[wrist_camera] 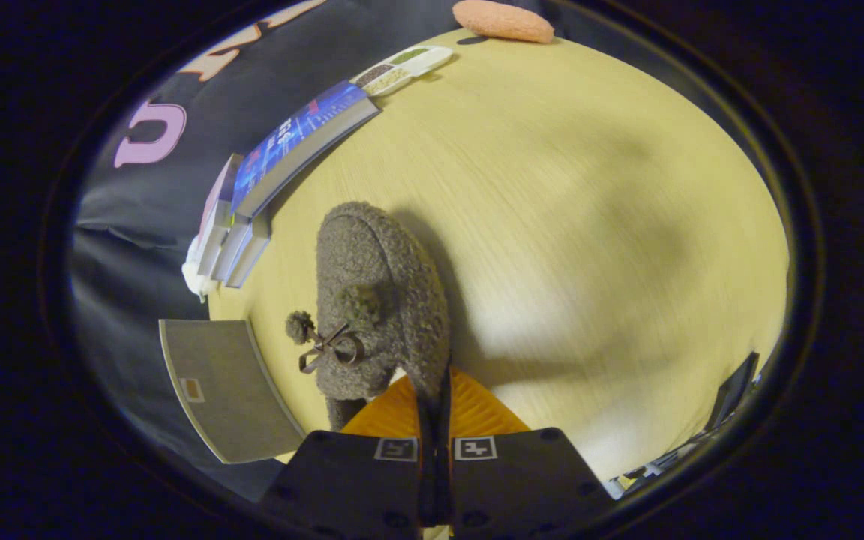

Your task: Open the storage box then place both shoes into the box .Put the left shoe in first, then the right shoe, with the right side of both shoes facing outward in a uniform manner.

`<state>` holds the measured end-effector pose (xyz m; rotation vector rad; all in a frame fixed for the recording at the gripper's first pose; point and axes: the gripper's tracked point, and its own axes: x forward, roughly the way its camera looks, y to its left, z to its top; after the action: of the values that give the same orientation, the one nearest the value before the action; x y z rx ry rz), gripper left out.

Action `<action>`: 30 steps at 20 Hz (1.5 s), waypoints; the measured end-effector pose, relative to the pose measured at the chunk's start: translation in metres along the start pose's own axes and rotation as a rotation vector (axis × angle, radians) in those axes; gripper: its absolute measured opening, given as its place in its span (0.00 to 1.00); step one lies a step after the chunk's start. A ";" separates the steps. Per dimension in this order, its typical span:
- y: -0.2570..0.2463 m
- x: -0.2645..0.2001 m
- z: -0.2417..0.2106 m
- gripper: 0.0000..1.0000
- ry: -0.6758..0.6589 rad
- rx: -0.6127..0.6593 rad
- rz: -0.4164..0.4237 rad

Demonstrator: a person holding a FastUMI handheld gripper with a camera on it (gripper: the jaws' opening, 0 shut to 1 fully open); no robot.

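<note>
The gripper (434, 390) is pinching the rim of the fuzzy grey pom-pom slipper (376, 300), fingers nearly closed. The slipper is hanging toward 11 o'clock above the pale wooden table (589, 210); stacked books (282, 172) are lying beyond it.

We see the shoe's (372, 300) heel end hidden behind the gripper (436, 409) fingers, w/ tabletop (589, 225) motion-blurred.

Claw (436, 390): ridged pads, two square markers, screws.

Warm dim light, soft shadows on table (567, 187) (fisheye-bent edges).
</note>
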<state>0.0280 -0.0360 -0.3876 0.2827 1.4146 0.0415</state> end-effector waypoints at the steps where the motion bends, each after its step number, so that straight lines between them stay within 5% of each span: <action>1: 0.003 -0.001 -0.001 0.04 0.005 0.022 0.016; 11: 0.102 -0.077 -0.010 0.04 -0.064 0.148 0.298; 20: 0.264 -0.127 -0.072 0.04 -0.043 -0.093 0.498; 27: 0.341 -0.087 -0.129 0.04 0.031 -0.225 0.450; 30: 0.347 -0.058 -0.143 0.04 0.038 -0.225 0.348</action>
<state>-0.0728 0.3121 -0.2736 0.3396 1.3707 0.4905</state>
